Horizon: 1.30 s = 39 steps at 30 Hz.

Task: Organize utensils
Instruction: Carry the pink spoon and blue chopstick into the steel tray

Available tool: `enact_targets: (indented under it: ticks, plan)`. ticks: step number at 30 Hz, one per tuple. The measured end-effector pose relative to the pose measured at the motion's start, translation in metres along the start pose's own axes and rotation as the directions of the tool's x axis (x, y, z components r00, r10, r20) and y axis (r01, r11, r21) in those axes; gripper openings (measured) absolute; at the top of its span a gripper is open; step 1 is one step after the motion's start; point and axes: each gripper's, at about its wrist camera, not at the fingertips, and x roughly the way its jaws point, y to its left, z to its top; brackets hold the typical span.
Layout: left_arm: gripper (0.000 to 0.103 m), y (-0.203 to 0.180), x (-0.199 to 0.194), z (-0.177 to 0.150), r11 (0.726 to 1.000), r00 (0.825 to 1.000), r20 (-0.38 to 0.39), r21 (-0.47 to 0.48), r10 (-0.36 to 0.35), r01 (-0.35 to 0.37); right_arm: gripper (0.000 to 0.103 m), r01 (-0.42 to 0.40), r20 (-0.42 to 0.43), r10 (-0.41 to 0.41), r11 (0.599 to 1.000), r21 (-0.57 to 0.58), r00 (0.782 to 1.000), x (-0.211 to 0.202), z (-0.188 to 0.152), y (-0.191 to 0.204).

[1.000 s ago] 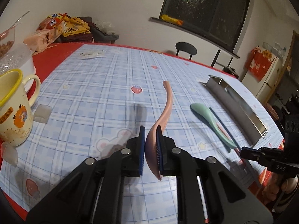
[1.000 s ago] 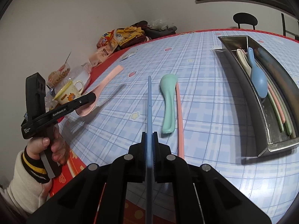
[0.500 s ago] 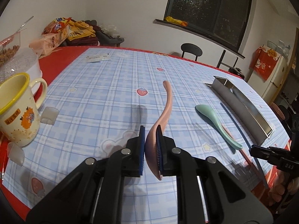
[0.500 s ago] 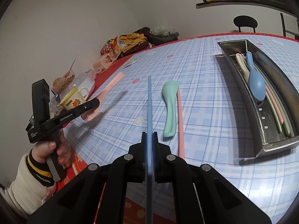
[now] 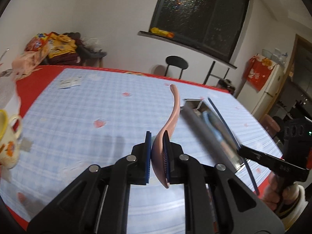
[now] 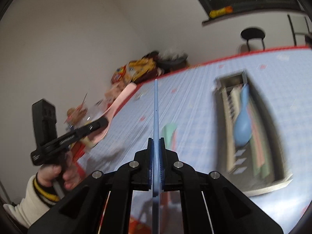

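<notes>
- A pink spoon (image 5: 171, 124) is clamped by its bowl between the blue pads of the left gripper (image 5: 158, 152); its long curved handle points away from the camera, held in the air above the table (image 5: 78, 120).
- A thin blue chopstick (image 6: 156, 117) is pinched edge-on in the right gripper (image 6: 156, 156), whose fingers are closed tight around it; the stick points straight ahead, also off the table.
- A long metal tray (image 6: 276, 167) lies on the table's right part. Inside it rest a blue spoon (image 6: 241, 124) and several pale, pink and green utensils, blurred.
- A mint-green spoon (image 6: 168, 130) with a pink stick just beside it lies on the cloth between the chopstick and the tray.
- The table wears a blue checked cloth with small pink prints over a red cover.
- At the left edge stands a cream mug (image 5: 7, 136) with a yellow rim.
- Snack bags (image 5: 48, 44) are piled at the far corner.
- A hand (image 6: 52, 173) in a white sleeve with a yellow-and-black cuff grips the left tool.
</notes>
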Motion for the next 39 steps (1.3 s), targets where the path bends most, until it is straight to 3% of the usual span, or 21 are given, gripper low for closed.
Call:
enact_targets:
  ticks: [5, 10, 15, 20, 27, 39]
  plan:
    - [0.015, -0.045, 0.034, 0.019, 0.997, 0.998, -0.01, -0.044, -0.058, 0.057, 0.006, 0.084, 0.051, -0.085, 0.996, 0.023, 0.995, -0.003, 0.039, -0.046]
    - [0.015, -0.09, 0.07, 0.026, 0.999, 0.998, -0.029, -0.025, -0.048, 0.047, 0.006, 0.049, 0.066, -0.058, 0.99, 0.131, 0.996, -0.002, 0.045, -0.089]
    - [0.015, -0.118, 0.114, 0.024, 0.997, 0.996, -0.072, -0.056, -0.054, 0.05, 0.006, 0.109, 0.036, -0.115, 0.985, 0.137, 0.993, -0.001, 0.043, -0.109]
    - [0.015, -0.134, 0.148, 0.018, 0.994, 0.992, -0.11, -0.091, -0.065, 0.055, 0.006, 0.15, -0.013, -0.15, 0.968, 0.2, 0.989, 0.008, 0.039, -0.132]
    - [0.015, -0.142, 0.175, 0.014, 0.996, 0.99, -0.137, -0.09, -0.033, 0.021, 0.006, 0.172, -0.035, -0.168, 0.963, 0.207, 0.985, 0.014, 0.035, -0.137]
    - [0.015, -0.144, 0.189, 0.009, 0.996, 0.988, -0.156, -0.081, 0.017, -0.03, 0.006, 0.198, -0.065, -0.188, 0.955, 0.22, 0.98, 0.024, 0.033, -0.143]
